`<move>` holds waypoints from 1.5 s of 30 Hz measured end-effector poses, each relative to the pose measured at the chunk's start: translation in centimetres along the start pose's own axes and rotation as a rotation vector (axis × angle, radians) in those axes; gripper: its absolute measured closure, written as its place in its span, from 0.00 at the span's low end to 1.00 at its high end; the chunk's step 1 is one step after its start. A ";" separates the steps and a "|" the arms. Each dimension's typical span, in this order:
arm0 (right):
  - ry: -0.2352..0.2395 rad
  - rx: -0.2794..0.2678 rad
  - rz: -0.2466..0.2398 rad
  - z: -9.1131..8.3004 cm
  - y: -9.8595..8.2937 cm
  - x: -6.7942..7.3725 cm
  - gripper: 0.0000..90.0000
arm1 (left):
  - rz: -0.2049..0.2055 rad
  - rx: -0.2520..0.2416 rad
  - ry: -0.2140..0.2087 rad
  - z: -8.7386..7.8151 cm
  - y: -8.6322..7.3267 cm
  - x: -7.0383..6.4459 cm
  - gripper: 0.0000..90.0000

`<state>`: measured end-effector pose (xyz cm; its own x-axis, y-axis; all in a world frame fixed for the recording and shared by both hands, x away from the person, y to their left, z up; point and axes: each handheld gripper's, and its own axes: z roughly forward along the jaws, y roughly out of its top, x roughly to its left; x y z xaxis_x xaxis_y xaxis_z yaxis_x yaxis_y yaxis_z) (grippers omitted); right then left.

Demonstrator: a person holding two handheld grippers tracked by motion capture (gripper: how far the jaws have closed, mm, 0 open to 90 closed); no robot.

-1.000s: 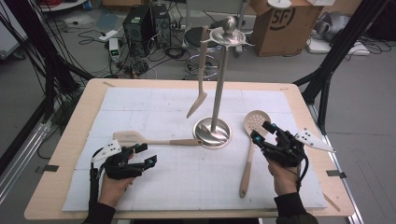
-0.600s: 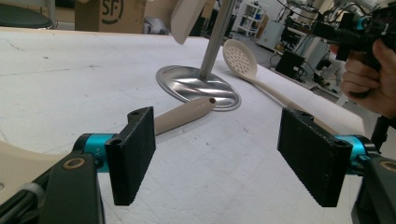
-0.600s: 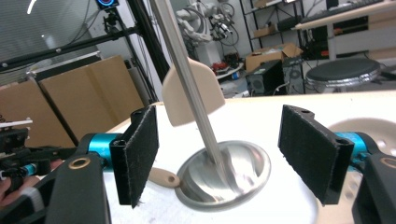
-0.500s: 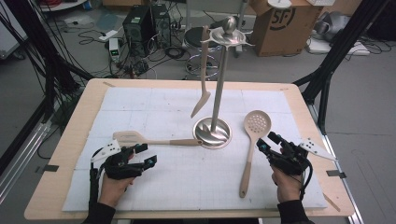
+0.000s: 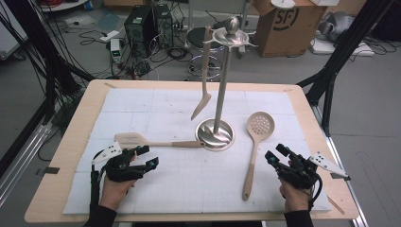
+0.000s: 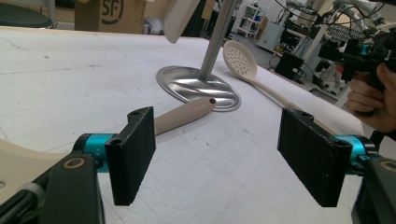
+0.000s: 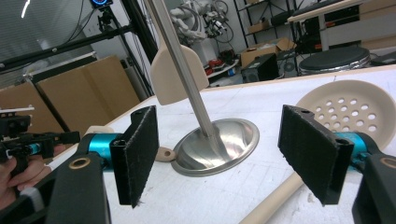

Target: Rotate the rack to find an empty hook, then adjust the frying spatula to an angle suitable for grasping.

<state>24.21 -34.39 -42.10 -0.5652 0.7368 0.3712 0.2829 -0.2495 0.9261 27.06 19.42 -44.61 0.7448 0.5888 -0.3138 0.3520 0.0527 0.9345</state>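
Observation:
A steel utensil stand rises mid-table, and a beige spatula hangs from its top. A beige slotted turner lies flat to its left, handle end touching the base. To the right of the base lies a perforated skimmer, head pointing away from me. My left gripper is open just in front of the turner, holding nothing. My right gripper is open beside the skimmer's handle, apart from it. In the left gripper view the turner handle lies ahead of the open left gripper. Beyond the open right gripper I see the skimmer head and the base.
A white mat covers the wooden table. Behind the far edge are a cardboard box, computer gear and cables on the floor. Black frame legs stand at the right.
My right gripper has drawn back from the skimmer's head toward the near edge. The hanging spatula has swung slightly. The left gripper has stayed put.

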 end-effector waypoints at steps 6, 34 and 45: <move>0.005 0.001 0.008 0.1 -0.1 -0.1 0.32 | 0.007 -0.011 0.014 0.2 0.0 0.3 0.32; 0.027 0.042 -0.035 1.2 -0.5 0.3 0.31 | -0.099 0.007 0.067 0.5 3.6 4.2 0.35; -0.052 0.094 -0.043 1.4 -0.6 0.2 0.31 | -0.118 0.054 0.086 1.3 3.1 5.0 0.37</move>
<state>24.98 -33.23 -42.67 -0.5381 0.7775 0.3255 0.3327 -0.1588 0.9296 32.62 21.50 -43.52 0.6463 0.6480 -0.4029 0.4658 0.0833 0.8810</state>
